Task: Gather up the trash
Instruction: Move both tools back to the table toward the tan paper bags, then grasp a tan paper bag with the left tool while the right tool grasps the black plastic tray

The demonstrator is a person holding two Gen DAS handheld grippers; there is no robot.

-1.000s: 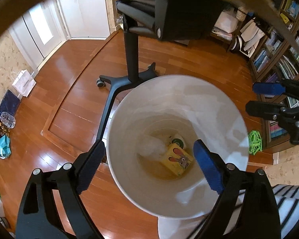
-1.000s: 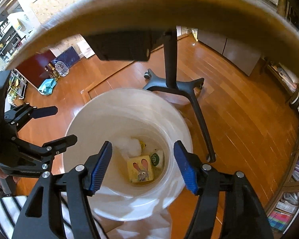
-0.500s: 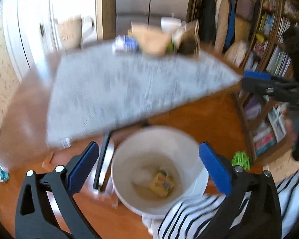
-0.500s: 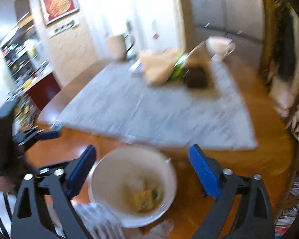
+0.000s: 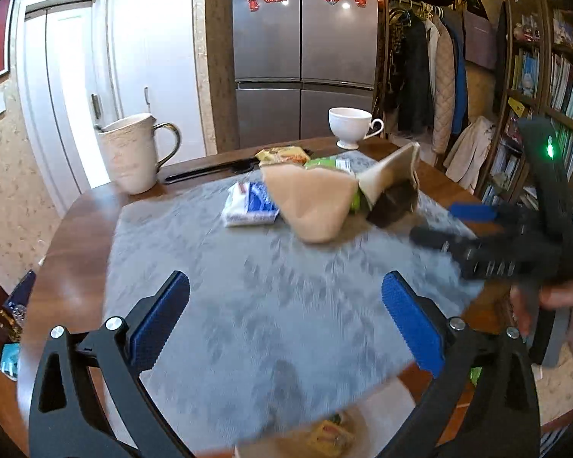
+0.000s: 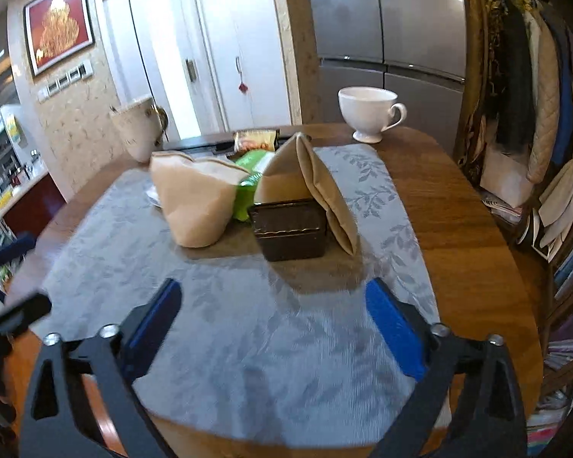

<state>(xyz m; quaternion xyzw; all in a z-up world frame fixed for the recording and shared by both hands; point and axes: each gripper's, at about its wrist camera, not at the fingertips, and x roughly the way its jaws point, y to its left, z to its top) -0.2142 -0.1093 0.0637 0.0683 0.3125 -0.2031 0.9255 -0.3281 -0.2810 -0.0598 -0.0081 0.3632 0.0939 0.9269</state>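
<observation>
The left claw (image 5: 284, 316) stands spread wide with nothing between its blue pads, hanging over the near part of a grey leaf-patterned cloth (image 5: 271, 305) that covers the middle of a round brown wooden desk (image 5: 80, 229). The right claw (image 6: 273, 324) is also apart and empty, its jaws having just narrowed a little, and it hovers over the same cloth's near edge; in the left view it shows at the right, gripped by a hand (image 5: 561, 305). Ahead of both lies open cloth, then the trash cluster near the desk's far half: a crumpled tan paper bag (image 6: 195, 202), a second tan paper bag standing like a tent (image 6: 317, 191), a dark brown ribbed plastic tray (image 6: 290, 229) touching its foot, a green wrapper (image 6: 248, 187) between the bags, a blue and white packet (image 5: 252, 204) just left of them, and a yellow snack packet (image 5: 282, 154) behind. At the far edge stand a cream speckled jug (image 5: 130, 156) on the left and a white footed cup (image 6: 366, 114) on the right, both on bare wood well apart from the trash. Bare wood rims the cloth on both sides. Below the desk's near edge the white bin (image 5: 378, 416) shows partly, with a yellow carton (image 5: 332, 437) inside.
</observation>
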